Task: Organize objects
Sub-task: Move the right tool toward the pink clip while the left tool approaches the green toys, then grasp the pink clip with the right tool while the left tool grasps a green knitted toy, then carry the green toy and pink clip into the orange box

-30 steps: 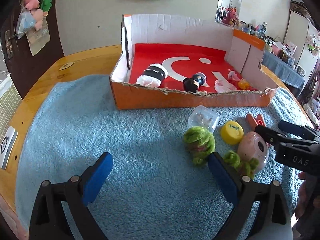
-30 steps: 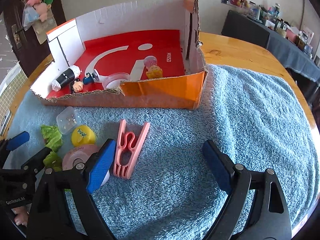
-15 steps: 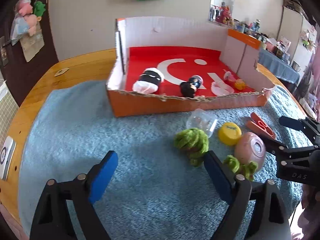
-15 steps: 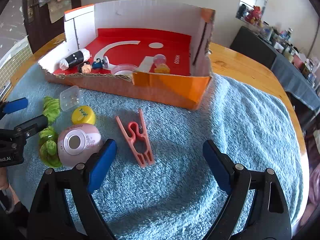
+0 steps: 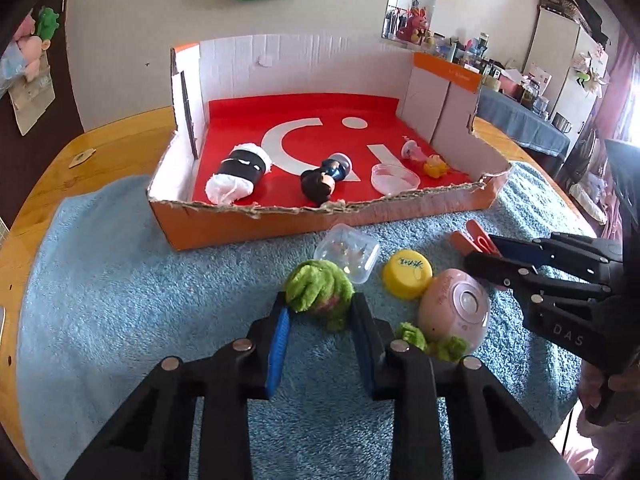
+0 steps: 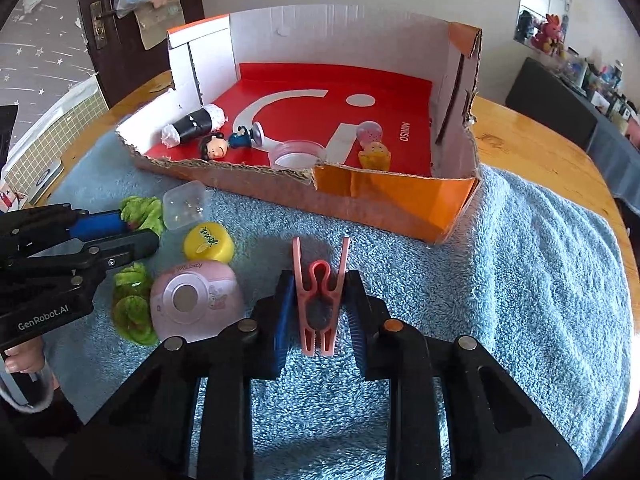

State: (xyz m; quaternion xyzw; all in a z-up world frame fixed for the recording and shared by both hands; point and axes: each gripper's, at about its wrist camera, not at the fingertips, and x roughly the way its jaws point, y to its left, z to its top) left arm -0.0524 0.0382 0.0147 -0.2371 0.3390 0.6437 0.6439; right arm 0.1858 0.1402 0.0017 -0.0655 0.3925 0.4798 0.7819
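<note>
Clothespin (image 6: pixel 318 304), pink, lies on the blue towel (image 6: pixel 520 280) between the closing jaws of the right gripper (image 6: pixel 318 312), long axis toward 12 o'clock at the cardboard box (image 6: pixel 400 208), while the left gripper (image 5: pixel 320 312) is closing on the green plush toy (image 5: pixel 320 290).

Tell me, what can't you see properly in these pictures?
- Small clear plastic box, both views: contents too tiny to identify.
- Fuzzy green plush toy, left wrist view: its near end hidden between the closing left gripper fingers.
- Yellow bottle cap, right wrist view: writing too small to read.
</note>
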